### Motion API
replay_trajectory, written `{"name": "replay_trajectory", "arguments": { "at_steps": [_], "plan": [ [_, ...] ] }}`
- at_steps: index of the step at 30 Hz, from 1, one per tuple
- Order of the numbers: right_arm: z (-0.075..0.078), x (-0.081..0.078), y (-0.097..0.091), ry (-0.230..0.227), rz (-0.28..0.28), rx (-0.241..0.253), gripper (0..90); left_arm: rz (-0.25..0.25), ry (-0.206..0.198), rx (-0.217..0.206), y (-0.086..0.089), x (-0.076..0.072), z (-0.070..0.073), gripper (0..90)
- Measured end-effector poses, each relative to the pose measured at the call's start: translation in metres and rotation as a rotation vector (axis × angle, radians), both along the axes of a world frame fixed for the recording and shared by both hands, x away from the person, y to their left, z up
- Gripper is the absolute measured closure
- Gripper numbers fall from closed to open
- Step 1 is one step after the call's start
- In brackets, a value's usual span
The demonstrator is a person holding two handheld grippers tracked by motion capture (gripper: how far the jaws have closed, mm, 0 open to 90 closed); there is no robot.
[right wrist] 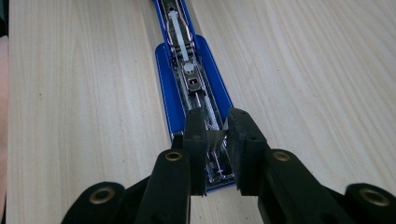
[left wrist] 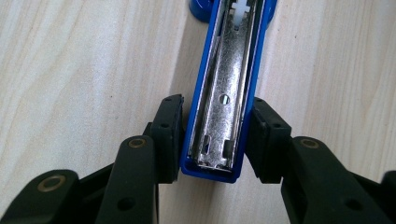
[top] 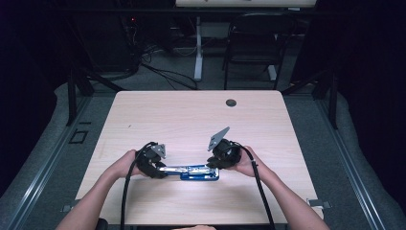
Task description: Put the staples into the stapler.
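Spanning a dark room, pale wooden table (top: 191,115)

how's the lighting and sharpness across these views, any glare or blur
High view: table evenly lit, room behind dark, stapler small and soft. Left gripper view: sharp, mottled glare on the stapler's metal channel, jaws near the lens slightly soft. Right gripper view: wood grain crisp, small highlights on the metal track, near jaws a little blurred.

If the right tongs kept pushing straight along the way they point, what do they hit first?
Probably the stapler itself: the right tongs already pinch a strip of staples over its open channel, which runs straight ahead. Next would come the white pusher, though depth is unclear.
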State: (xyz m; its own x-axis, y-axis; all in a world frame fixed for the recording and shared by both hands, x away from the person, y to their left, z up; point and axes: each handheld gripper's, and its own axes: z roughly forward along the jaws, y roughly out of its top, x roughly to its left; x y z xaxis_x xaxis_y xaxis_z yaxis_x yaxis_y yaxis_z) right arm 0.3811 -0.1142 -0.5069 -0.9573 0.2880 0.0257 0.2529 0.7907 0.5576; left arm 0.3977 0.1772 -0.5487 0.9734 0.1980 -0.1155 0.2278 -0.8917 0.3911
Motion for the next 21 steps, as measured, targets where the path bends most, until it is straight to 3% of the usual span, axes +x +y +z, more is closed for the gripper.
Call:
{"name": "replay_trajectory", "arguments": {
  "at_steps": [9, 21],
  "plan": [
    [0.001, -0.001, 0.002, -0.012, 0.011, -0.041, 78.8, -0.002, 0.003, 0.006, -0.001, 0.0, -0.001, 60.2],
    [0.004, 0.003, 0.015, -0.051, 0.123, -0.113, 78.9, -0.001, 0.001, 0.008, -0.001, 0.0, -0.001, 60.3]
  ]
}}
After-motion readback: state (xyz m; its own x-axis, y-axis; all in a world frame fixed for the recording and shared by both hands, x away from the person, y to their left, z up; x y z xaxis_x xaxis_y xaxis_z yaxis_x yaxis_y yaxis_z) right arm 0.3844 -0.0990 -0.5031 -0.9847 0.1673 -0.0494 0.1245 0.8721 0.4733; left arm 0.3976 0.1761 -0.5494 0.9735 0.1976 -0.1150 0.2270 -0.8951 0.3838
